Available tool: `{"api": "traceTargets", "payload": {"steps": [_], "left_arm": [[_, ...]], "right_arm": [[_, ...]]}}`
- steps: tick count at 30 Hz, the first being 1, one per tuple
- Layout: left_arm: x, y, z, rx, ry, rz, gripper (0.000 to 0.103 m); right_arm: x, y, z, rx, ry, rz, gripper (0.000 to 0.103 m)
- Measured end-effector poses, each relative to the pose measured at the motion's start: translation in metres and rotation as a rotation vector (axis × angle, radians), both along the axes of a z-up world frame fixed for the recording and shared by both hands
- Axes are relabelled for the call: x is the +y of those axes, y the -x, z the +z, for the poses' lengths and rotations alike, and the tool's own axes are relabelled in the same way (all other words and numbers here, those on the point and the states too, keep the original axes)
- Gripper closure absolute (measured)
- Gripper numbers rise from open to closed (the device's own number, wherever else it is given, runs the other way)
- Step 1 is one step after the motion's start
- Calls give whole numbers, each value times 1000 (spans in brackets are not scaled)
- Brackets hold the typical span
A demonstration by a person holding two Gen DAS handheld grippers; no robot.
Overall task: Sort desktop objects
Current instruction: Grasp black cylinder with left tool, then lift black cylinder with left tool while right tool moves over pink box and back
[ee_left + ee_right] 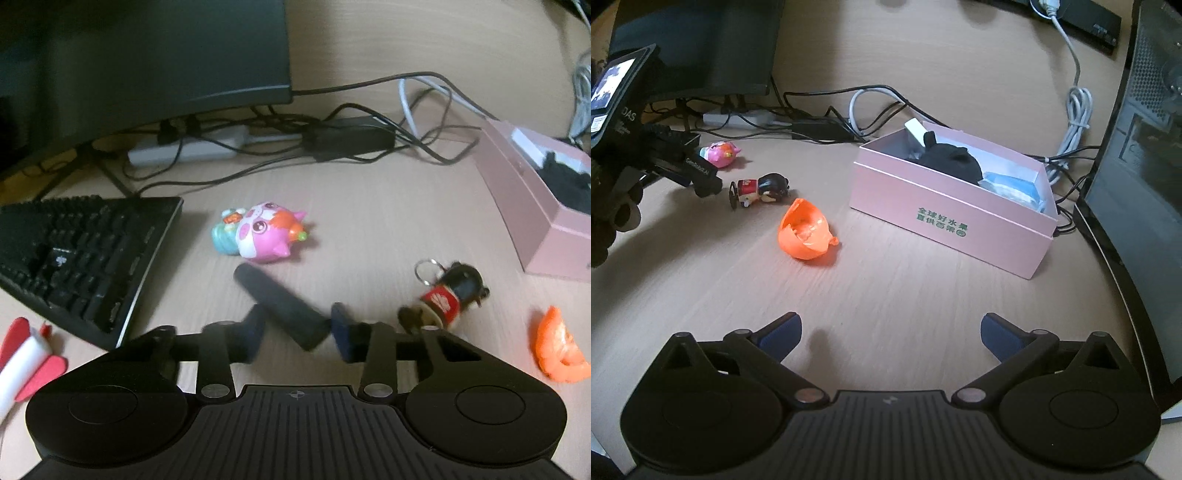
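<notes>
Two tongs: left tongs (297, 332) narrow around a black stick (280, 306), maybe gripping; right tongs (891, 332) wide, empty. Next it probably needs lifting into the pink box (945, 218).

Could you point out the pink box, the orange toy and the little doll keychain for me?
pink box (945, 218): right wrist view, on its front wall.
orange toy (805, 230): right wrist view, on its hollow middle.
doll keychain (445, 299): left wrist view, on its red body.
</notes>
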State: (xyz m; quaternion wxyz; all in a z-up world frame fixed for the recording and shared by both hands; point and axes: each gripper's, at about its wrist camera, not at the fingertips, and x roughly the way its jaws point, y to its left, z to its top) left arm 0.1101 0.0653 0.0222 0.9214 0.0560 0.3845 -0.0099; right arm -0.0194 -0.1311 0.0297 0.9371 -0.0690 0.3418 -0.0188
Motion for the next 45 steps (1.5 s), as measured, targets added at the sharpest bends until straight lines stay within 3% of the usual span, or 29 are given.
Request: {"api": "traceTargets", "payload": {"steps": [4,15,19,24,28,33,34,36,38,42,45], "left_arm": [[-5,26,3,12,21,-16,72],[-43,124,8,70,121,-180,72],[-49,136,6,76,112,-194,58],[-42,136,4,76,77,-158,57],[-31,134,3,67,37,-101,46],[-18,125,5,73,64,-48,39],[-18,123,5,70,71,-50,33],[-18,122,7,61,82,-58,25],[-18,120,8,60,97,-66,17],[-14,116,6,60,139,-81,15],[-8,112,6,62,190,-91,15]], "right_arm": [[-4,3,-4,5,-18,2,0],[-26,-3,-15,43,-152,-45,0],[-29,-5,-17,49,-174,-52,0],[-25,-5,-18,54,-156,-41,0],[-26,-5,-17,54,-160,-45,0],[-25,-8,-16,70,-158,-60,0],[-26,-12,-14,90,-155,-41,0],[-30,-27,-3,159,-178,50,0],[-37,-37,20,87,-193,45,0],[-54,-85,78,-74,-154,-7,0],[-69,-147,102,-58,-202,-63,0]]}}
